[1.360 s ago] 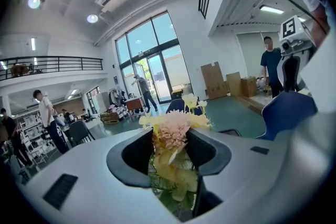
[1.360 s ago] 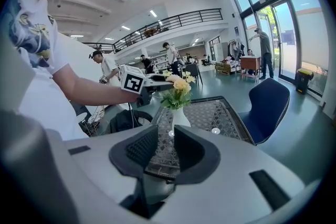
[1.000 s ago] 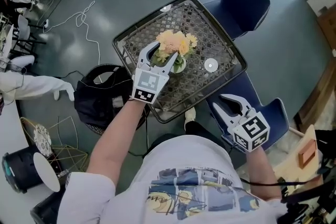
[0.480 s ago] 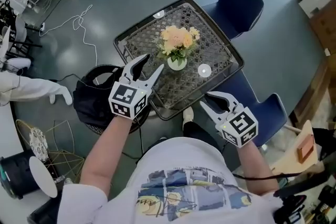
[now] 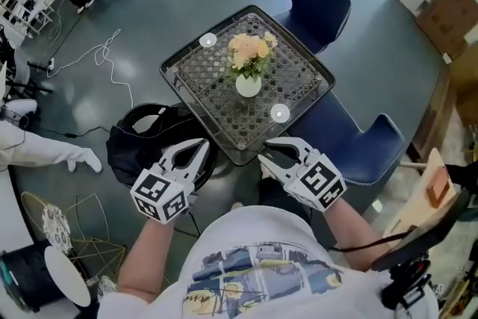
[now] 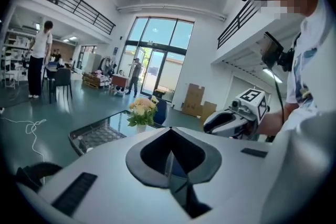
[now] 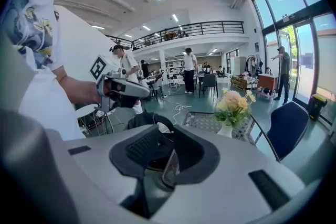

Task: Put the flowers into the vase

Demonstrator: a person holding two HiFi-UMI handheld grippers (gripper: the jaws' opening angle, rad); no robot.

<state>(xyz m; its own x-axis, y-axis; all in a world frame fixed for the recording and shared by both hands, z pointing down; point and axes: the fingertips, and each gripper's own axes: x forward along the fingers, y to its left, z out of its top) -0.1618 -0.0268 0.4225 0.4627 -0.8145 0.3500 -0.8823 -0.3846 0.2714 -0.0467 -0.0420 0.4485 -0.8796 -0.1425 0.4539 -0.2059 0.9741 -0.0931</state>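
Peach and yellow flowers [image 5: 250,50] stand in a white vase [image 5: 249,85] at the middle of the mesh counter [image 5: 198,82]. Their stems are hidden inside the vase. Two small round pale discs [image 5: 279,113] on the counter are too small to identify. Since a second ago, both grippers have drawn back from the counter toward the person's body. The left gripper [image 5: 196,149] has just been closing and is clenched on nothing. The right gripper [image 5: 270,150] is released and empty. Both are held low off the counter's near edge, pointing toward it.

Vase [image 5: 249,85] centers the table [image 5: 202,78], open mesh all around.
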